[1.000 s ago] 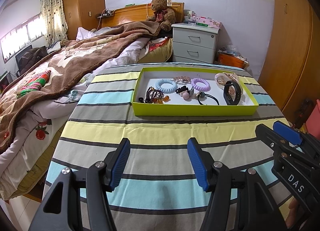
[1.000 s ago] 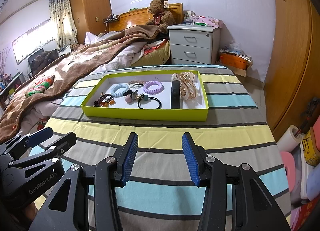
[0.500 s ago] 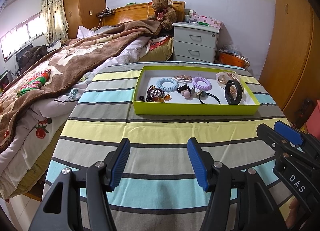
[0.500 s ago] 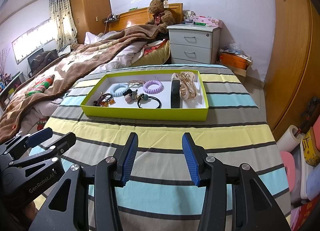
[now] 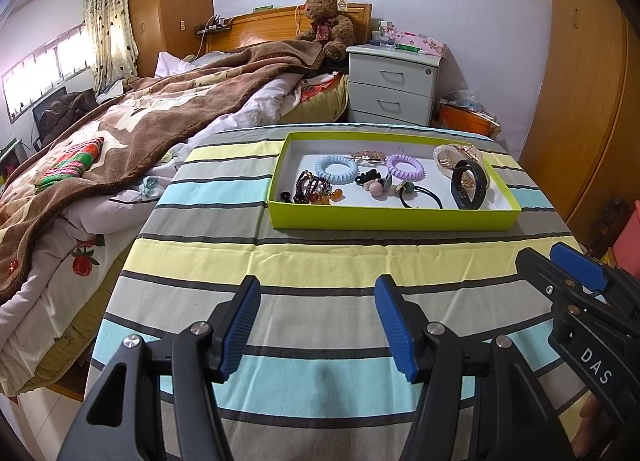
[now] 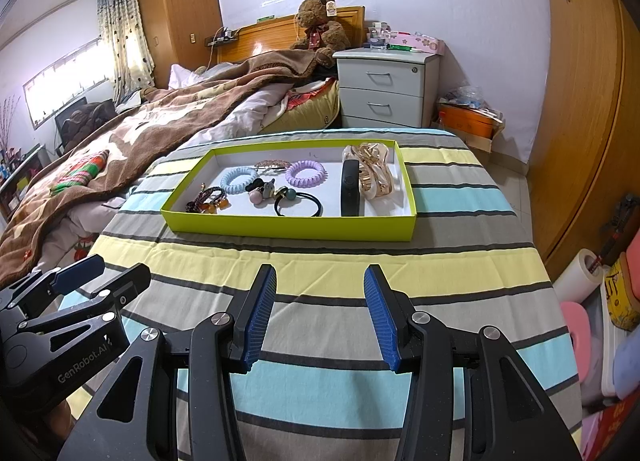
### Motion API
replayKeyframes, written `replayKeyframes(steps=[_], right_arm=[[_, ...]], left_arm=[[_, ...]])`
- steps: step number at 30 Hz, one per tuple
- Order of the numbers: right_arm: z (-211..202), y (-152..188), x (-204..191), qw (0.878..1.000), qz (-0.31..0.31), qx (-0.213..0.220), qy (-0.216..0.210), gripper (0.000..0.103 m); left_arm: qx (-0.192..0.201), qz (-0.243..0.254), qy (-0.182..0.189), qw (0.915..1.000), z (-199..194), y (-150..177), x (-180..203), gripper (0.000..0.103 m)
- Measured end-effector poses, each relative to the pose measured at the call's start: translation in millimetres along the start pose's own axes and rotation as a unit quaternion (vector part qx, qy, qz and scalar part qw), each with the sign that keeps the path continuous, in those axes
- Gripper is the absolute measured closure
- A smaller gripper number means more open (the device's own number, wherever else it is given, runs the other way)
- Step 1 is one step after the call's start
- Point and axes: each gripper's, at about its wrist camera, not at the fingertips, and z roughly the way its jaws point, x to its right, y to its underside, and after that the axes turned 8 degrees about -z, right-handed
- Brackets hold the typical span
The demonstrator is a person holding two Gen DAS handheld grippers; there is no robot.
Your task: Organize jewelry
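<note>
A lime-green tray (image 5: 392, 221) (image 6: 288, 230) rests on the striped tablecloth at the far side of the table. Inside lie a blue coil hair tie (image 5: 336, 169) (image 6: 239, 178), a purple coil hair tie (image 5: 405, 167) (image 6: 306, 173), a beaded bracelet (image 5: 312, 189) (image 6: 208, 199), a black elastic band (image 5: 420, 197) (image 6: 298, 205), a black wristband (image 5: 469, 189) (image 6: 350, 187) and a gold hair claw (image 5: 456, 155) (image 6: 372, 171). My left gripper (image 5: 316, 325) hovers open over the near stripes. My right gripper (image 6: 320, 317) is open too, with nothing between its fingers.
A bed with a brown blanket (image 5: 120, 129) borders the table's left side. A grey nightstand (image 5: 394, 83) and a teddy bear (image 5: 328, 27) stand behind. Wooden wardrobe doors (image 6: 580, 81) line the right, with boxes and rolls on the floor (image 6: 592, 301).
</note>
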Motion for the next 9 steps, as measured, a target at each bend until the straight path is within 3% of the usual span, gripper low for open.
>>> replayKeyframes(steps=[9], right_arm=[[0.1, 0.1, 0.1, 1.000, 0.000, 0.000, 0.000, 0.056]], left_arm=[[-0.002, -0.001, -0.001, 1.0000, 0.6, -0.4, -0.5, 0.042]])
